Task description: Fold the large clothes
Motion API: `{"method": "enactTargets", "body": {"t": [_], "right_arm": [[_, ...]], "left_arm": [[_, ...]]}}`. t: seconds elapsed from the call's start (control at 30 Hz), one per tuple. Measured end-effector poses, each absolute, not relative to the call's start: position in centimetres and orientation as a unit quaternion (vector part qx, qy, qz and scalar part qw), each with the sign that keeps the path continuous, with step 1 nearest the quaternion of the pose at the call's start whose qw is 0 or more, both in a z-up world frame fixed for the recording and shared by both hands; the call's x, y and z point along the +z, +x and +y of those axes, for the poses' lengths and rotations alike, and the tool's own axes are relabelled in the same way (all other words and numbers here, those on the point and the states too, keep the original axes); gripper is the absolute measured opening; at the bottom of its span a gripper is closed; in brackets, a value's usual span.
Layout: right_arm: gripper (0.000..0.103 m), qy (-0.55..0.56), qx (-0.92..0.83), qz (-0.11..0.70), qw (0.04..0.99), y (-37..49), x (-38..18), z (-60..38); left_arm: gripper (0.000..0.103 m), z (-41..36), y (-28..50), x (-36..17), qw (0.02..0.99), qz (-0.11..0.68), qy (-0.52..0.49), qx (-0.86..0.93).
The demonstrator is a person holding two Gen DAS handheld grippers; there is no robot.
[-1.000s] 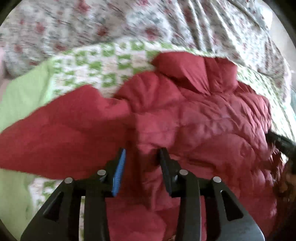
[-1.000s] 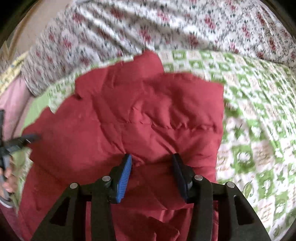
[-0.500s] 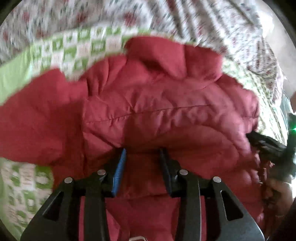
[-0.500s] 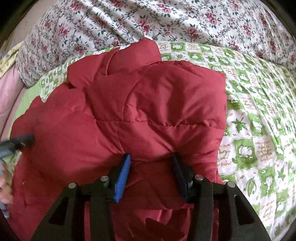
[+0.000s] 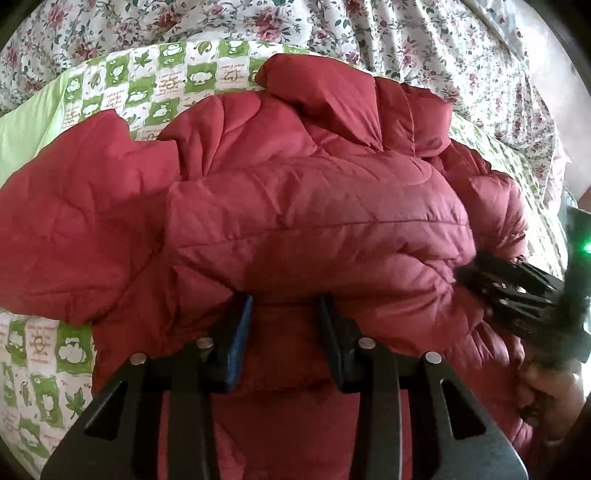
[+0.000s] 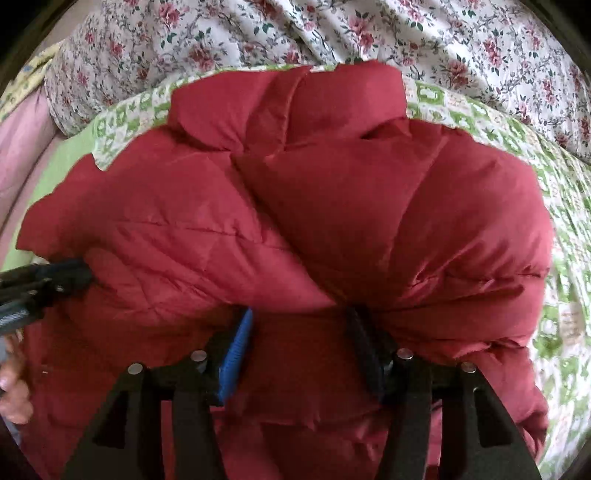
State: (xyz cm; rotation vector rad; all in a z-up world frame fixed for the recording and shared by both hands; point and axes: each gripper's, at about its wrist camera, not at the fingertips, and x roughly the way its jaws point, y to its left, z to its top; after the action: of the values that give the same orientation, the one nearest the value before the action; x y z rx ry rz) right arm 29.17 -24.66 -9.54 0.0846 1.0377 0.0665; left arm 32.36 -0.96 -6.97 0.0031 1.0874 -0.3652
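Right now a puffy red quilted jacket [image 5: 303, 206] lies bunched on a bed, on top of a green-and-white patterned quilt [image 5: 155, 85], with a rose-printed floral sheet [image 6: 295, 33] heaped behind it. Its lower part has been folded up over the body, so a thick rounded fold bulges just ahead of both tools. Seen from the left wrist, the left hand-held gripper [image 5: 284, 325] stands partly closed with a padded layer of the jacket filling the gap between its fingers, the pads pressing into the fabric on either side. At the right edge of that view the other tool shows as a blurred black shape against the jacket's side, a hand [image 5: 550, 398] below it. From the right wrist, the right hand-held gripper [image 6: 299, 343] has jacket fabric between its fingers too, but its jaws are opening, and whether the pads still press on the cloth cannot be told. A collar flap [image 6: 295, 110] sticks up at the jacket's far end.
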Motion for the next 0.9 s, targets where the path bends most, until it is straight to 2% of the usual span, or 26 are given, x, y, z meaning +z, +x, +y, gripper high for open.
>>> {"method": "enactTargets", "body": {"t": [0.13,0.27,0.5,0.63,0.73,0.9], "right_arm": [[0.055,0.032,0.024,0.495,0.868,28.8,-9.8,-24.5],[0.055,0.039,0.024,0.496,0.867,29.0,-9.6,-24.5],[0.057,0.025,0.044,0.436,0.899,28.4,-4.9,-21.2],[0.057,-0.008,0.056,0.478,0.876,30.1,-7.8,-18.9],[0.058,0.017,0.067,0.485,0.872,30.4,-10.1,-19.8],[0.061,0.029,0.072,0.487,0.870,30.6,-10.2,-20.3]], "left_arm": [[0.035,-0.1,31.7,-5.6,0.846,0.504,-0.020,-0.175],[0.035,0.0,32.3,-7.2,0.838,0.518,-0.022,-0.169],[0.035,-0.3,32.4,-7.3,0.840,0.517,-0.020,-0.162],[0.035,-0.1,32.5,-7.3,0.839,0.518,-0.026,-0.164],[0.035,0.1,32.5,-7.6,0.839,0.517,-0.033,-0.165],[0.035,0.0,32.3,-7.4,0.842,0.515,-0.031,-0.158]]}}
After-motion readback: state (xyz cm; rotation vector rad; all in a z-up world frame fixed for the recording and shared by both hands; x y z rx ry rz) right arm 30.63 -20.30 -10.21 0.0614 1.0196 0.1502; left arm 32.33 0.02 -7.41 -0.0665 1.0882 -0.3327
